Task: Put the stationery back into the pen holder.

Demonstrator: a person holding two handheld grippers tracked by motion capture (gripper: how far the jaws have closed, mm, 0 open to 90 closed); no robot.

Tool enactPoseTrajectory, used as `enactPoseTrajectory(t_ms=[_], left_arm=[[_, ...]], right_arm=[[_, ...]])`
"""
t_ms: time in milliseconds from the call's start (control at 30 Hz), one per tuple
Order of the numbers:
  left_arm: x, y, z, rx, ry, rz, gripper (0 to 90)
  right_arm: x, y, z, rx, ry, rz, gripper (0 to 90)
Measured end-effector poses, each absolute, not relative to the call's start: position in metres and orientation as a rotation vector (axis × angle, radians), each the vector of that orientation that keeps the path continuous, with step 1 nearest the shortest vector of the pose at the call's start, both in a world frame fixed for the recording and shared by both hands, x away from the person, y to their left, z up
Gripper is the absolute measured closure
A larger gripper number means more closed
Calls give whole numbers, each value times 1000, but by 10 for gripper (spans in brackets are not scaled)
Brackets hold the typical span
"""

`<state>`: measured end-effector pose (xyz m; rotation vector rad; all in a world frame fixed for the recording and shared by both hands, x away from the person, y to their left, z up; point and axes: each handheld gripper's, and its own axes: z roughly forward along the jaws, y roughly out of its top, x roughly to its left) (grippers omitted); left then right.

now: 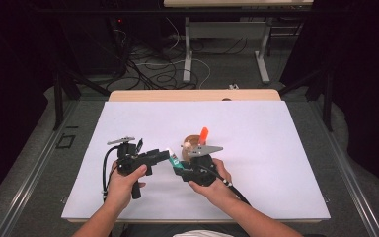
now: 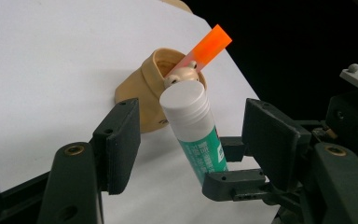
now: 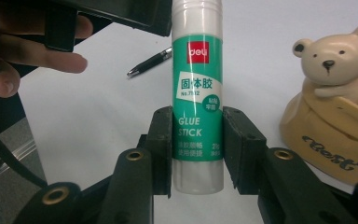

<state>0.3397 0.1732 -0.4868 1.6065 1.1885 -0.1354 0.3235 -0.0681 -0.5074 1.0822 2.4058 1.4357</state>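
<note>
My right gripper [image 3: 197, 122] is shut on the lower body of a green and white glue stick [image 3: 197, 88] and holds it upright along its jaws. In the left gripper view the stick [image 2: 194, 140] leans with its white cap between the jaws of my left gripper [image 2: 191, 126]; a gap shows on both sides of the cap, so the pads do not touch it. In the high view both grippers meet at the front middle of the table, left gripper [image 1: 162, 156] facing right gripper [image 1: 179, 168], with the glue stick [image 1: 173, 160] between them.
A tan bear-shaped holder [image 3: 335, 116] [image 2: 142, 88] [image 1: 192, 144] stands just behind the grippers with an orange strip [image 2: 209, 45] [image 1: 204, 133] sticking out of it. A black pen [image 3: 150, 61] lies on the white table sheet [image 1: 266, 148]. Cables and table legs lie beyond the far edge.
</note>
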Motion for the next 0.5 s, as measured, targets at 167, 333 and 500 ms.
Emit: enactPoseTrajectory(t_ms=[167,333,500], left_arm=[[339,170,-488,1624,1203,-171,394],[338,167,-489,1605,1202,-218,435],[339,169,-492,1574,1214,-253,468]], right_arm=[[320,-64,-507,1070,2411,1453,660],[316,-60,-506,1043,2422,1467,660],[314,-59,-506,1031,2426,1474,659]])
